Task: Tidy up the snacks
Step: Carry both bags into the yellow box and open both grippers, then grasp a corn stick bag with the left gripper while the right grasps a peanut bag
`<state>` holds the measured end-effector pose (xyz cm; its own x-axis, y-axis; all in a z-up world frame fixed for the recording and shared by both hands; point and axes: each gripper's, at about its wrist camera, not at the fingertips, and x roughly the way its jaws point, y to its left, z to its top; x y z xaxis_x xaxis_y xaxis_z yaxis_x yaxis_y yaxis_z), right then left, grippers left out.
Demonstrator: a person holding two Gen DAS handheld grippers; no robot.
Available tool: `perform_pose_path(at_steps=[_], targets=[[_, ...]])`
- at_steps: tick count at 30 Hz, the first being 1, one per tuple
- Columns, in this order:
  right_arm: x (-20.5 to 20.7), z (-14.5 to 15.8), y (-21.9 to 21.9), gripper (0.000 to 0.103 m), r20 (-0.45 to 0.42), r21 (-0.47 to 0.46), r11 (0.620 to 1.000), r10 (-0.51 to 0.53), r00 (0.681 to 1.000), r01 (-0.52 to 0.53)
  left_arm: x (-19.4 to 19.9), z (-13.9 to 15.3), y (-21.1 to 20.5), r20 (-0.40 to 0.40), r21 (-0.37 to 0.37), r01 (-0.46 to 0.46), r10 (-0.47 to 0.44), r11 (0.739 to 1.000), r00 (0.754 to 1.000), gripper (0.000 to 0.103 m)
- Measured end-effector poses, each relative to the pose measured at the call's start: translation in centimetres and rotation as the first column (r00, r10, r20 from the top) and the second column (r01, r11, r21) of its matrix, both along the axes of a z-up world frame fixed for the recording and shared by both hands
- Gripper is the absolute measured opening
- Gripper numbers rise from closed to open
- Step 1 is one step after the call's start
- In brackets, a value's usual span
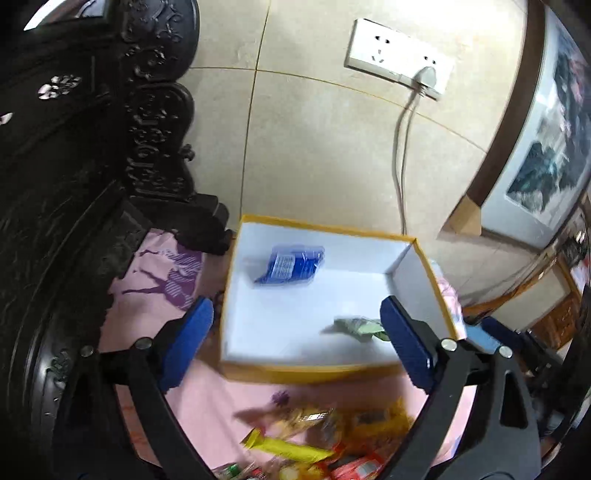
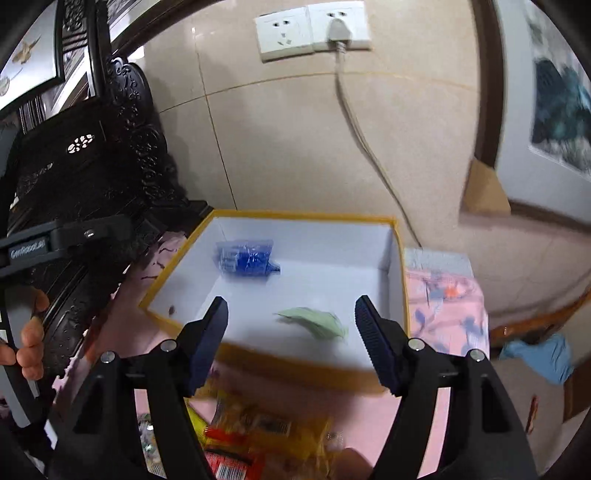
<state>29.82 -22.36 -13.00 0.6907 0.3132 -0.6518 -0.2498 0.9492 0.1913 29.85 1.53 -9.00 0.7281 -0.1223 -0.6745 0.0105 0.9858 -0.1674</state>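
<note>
A white box with a yellow rim (image 1: 258, 371) (image 2: 258, 215) sits on a pink cloth. Inside it lie a blue snack packet (image 1: 291, 264) (image 2: 245, 256) at the back and a green packet (image 1: 360, 328) (image 2: 314, 321) near the front right. A heap of yellow, orange and red snack packets (image 1: 314, 443) (image 2: 258, 435) lies on the cloth in front of the box. My left gripper (image 1: 295, 332) is open and empty above the box's front. My right gripper (image 2: 291, 321) is open and empty, over the box's front edge near the green packet.
Dark carved wooden furniture (image 1: 74, 184) (image 2: 92, 184) stands at the left. A tiled wall with a socket and a plugged cable (image 1: 399, 55) (image 2: 332, 29) is behind the box. A framed painting (image 1: 546, 147) leans at the right. The pink cloth (image 2: 443, 314) continues right of the box.
</note>
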Motion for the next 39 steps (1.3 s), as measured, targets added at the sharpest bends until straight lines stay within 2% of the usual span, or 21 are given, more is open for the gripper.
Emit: perform_pose_path(at_steps=[3,8,10,14,16,20,24,28,30,33,34,36,39], targets=[[-2.7,-1.7,-1.5,0.072,-0.071,0.016,1.0,-0.016,0.997,0.017,-2.8,-1.2,0.3,-0.009,0.065,0.01,-0.009,0.998,1.0,0.094],[-8.1,-5.1,-3.7,0.072,-0.185,-0.01,1.0,-0.026,0.982,0.024,-8.6,-3.4,0.6,-0.07,0.075,0.037,-0.031,0.997,0.997,0.094],[-10.3,-6.4,-4.0,0.072,-0.212,-0.029,1.0,0.005,0.977,-0.011,-10.8,-4.4,0.7,-0.101,0.078,0.044,-0.036,0.996,0.994,0.094],[-14.1,-9.1,-3.3,0.072,-0.246,-0.082,0.981,0.15,0.958,-0.174,-14.3,-5.5,1.0,-0.144,0.074,0.045,-0.034,0.996,0.989,0.094],[-15.1,-10.2,-2.7,0.072,-0.258,-0.118,0.959,0.22,0.941,-0.257,-15.8,-5.7,1.2,-0.154,0.069,0.043,-0.032,0.997,0.988,0.094],[-16.3,-12.0,-0.7,0.072,-0.241,-0.238,0.877,0.364,0.9,-0.418,-18.0,-6.2,1.6,-0.173,0.059,0.019,-0.009,0.998,0.985,0.094],[-16.1,-13.7,0.5,0.072,-0.261,-0.273,0.804,0.467,0.845,-0.528,-19.4,-6.2,2.3,-0.176,0.036,-0.018,0.024,0.999,0.984,0.094],[-15.5,-16.0,1.3,0.072,-0.32,-0.293,0.734,0.529,0.786,-0.613,-20.4,-6.7,3.1,-0.191,0.048,-0.055,0.063,0.997,0.98,0.094],[-15.5,-16.4,1.6,0.072,-0.32,-0.299,0.715,0.548,0.773,-0.632,-20.8,-7.1,3.5,-0.201,0.05,-0.073,0.082,0.996,0.976,0.094],[-15.3,-16.9,1.5,0.068,-0.335,-0.275,0.716,0.554,0.762,-0.642,-21.1,-8.2,3.9,-0.234,0.057,-0.088,0.099,0.994,0.967,0.094],[-15.3,-17.0,1.4,0.061,-0.35,-0.255,0.72,0.554,0.755,-0.646,-21.2,-8.6,4.0,-0.249,0.059,-0.09,0.102,0.994,0.963,0.094],[-15.4,-17.1,1.1,0.053,-0.358,-0.239,0.736,0.539,0.762,-0.633,-21.1,-9.6,3.9,-0.277,0.059,-0.086,0.099,0.995,0.956,0.094],[-16.3,-16.8,0.7,0.044,-0.344,-0.256,0.759,0.508,0.79,-0.599,-20.8,-11.7,3.1,-0.323,0.081,-0.055,0.078,0.995,0.943,0.094]])
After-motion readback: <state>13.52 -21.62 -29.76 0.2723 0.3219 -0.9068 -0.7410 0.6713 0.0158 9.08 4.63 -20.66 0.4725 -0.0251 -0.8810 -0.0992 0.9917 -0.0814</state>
